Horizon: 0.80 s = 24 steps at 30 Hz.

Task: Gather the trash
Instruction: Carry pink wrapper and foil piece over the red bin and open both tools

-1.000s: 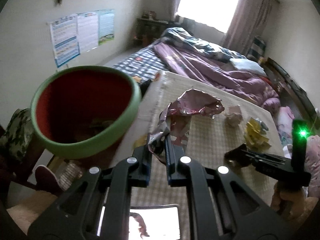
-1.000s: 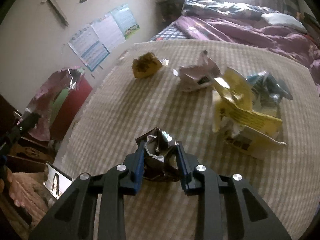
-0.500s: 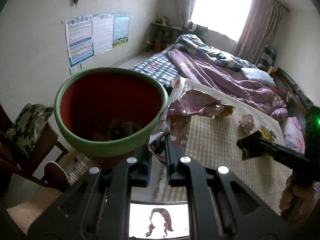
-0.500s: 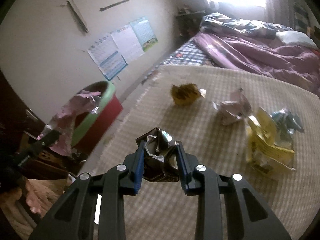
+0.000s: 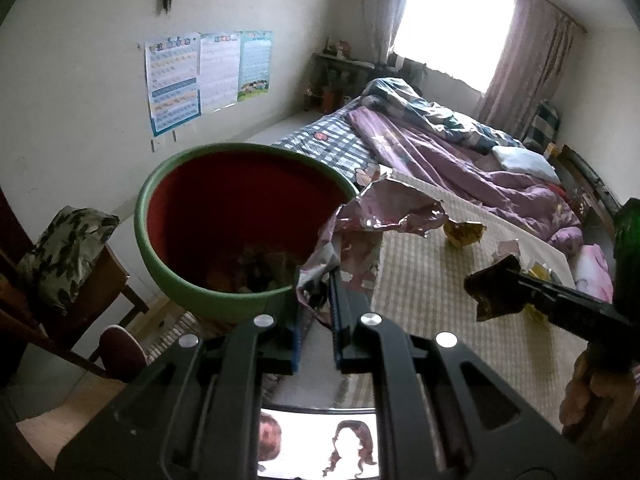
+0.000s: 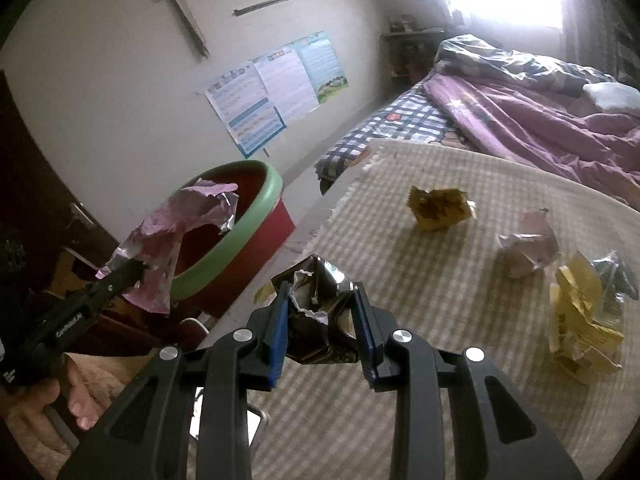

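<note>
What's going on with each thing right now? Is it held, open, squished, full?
Left tongs: shut on the pink wrapper.
Pink wrapper: crumpled, held up beside the bin.
Right tongs: shut on the dark wrapper.
Dark wrapper: crumpled, held above the mat.
Bin: open, some trash at the bottom.
Yellow wrapper: crumpled, lying on the mat.
White paper: balled up, on the mat.
Yellow packets: crumpled heap, on the mat.

- The bin (image 6: 236, 236) stands beside the mat's (image 6: 420, 280) left edge — posters (image 6: 276, 92) behind it.
- Three crumpled wrappers (image 6: 440, 208) lie on the mat; the quilt (image 6: 540, 120) lies behind.
</note>
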Tool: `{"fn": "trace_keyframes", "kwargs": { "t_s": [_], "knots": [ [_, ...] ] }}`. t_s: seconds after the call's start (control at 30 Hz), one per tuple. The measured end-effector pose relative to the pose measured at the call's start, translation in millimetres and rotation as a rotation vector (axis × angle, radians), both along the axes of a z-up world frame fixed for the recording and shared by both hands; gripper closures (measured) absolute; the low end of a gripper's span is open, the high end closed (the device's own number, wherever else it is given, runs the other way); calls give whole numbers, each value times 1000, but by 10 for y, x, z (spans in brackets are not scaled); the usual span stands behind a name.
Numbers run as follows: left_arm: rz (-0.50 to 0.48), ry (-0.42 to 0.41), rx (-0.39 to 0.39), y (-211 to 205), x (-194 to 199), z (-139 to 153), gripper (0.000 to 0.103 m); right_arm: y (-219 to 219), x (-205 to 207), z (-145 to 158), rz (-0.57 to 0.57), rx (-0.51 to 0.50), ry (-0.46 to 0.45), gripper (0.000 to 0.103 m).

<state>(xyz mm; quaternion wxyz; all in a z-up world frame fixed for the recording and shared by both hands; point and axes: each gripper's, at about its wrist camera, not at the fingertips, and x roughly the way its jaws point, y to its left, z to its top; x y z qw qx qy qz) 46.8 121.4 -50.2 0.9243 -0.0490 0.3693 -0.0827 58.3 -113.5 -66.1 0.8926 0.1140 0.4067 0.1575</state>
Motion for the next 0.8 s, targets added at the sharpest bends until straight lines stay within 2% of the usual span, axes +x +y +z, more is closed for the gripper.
{"fn": "trace_keyframes", "kwargs": {
  "t_s": [0.5,0.8],
  "knots": [
    [59,-44,21,329,177,77,92,443,239,142,62,26,-52,73],
    [96,-30,25,509,294,30,92,639,364,108,91,32,-54,73]
  ]
}}
